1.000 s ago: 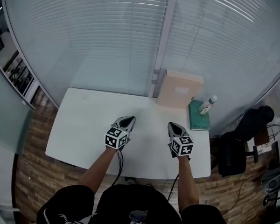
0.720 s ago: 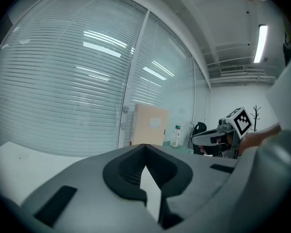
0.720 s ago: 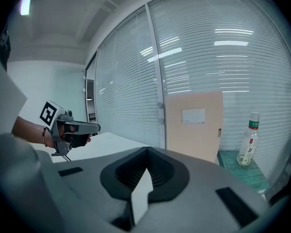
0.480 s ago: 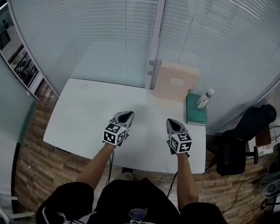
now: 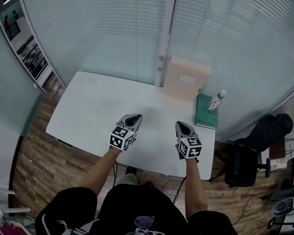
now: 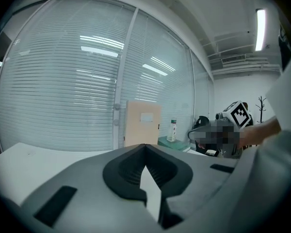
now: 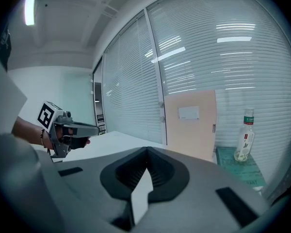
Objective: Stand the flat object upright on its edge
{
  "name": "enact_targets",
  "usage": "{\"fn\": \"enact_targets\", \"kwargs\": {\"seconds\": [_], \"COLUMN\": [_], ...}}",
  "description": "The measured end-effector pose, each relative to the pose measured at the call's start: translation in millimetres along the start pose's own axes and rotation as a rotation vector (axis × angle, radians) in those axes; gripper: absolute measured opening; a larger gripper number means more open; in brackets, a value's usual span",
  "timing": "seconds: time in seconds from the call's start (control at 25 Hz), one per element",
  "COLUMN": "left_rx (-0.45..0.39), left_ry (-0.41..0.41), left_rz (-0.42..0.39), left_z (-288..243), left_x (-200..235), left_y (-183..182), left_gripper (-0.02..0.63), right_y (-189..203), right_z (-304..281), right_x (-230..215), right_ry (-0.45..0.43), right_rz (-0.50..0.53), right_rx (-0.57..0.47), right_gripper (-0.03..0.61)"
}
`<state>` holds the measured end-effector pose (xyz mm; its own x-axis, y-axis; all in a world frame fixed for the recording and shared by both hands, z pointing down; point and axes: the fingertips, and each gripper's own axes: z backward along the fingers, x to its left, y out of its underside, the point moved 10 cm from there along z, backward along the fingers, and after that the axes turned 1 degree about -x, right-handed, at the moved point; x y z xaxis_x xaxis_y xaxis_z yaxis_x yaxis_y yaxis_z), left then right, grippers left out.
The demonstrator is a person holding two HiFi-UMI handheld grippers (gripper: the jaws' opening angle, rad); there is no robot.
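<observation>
Left hand-held gripper (image 5: 133,117): jaws closed on nothing. It is held low over the near middle of the table (image 5: 88,106) and points toward the far side.
Right hand-held gripper (image 5: 181,125): also closed and empty, beside the left one and aimed at the far right corner.
Book (image 5: 206,114): green, lying flat in the far right corner, well apart from both grippers. It is probably the flat object to stand up.
Bottle (image 5: 217,101): upright on the book's far end, so it pins the book and likely has to come off first.
Board (image 5: 186,79): beige, already on edge, leaning on the glass wall (image 5: 112,33) just left of the book. It could serve as a backstop.
Stage: approach, nothing touched yet.
Risk: lifting the book with the bottle on it would tip the bottle.
</observation>
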<state>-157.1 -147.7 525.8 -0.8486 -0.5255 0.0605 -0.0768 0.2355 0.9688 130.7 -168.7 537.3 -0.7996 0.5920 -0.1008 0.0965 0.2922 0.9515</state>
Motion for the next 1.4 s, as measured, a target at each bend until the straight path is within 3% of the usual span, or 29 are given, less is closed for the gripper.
{"fn": "enact_targets", "kwargs": {"seconds": [0.56, 1.4], "left_rx": [-0.009, -0.018], "left_ry": [-0.071, -0.098], "left_rz": [-0.004, -0.001], "left_z": [33.4, 50.9], "left_x": [-18.5, -26.9], "left_y": [5.2, 10.5], "left_gripper": [0.02, 0.021], "right_y": [3.3, 4.7], "right_z": [11.2, 14.9], "right_x": [15.5, 30.3], "right_ry": [-0.062, -0.1], "right_rz": [-0.001, 0.018], "right_rx": [-0.021, -0.024], "right_gripper": [0.021, 0.021]}}
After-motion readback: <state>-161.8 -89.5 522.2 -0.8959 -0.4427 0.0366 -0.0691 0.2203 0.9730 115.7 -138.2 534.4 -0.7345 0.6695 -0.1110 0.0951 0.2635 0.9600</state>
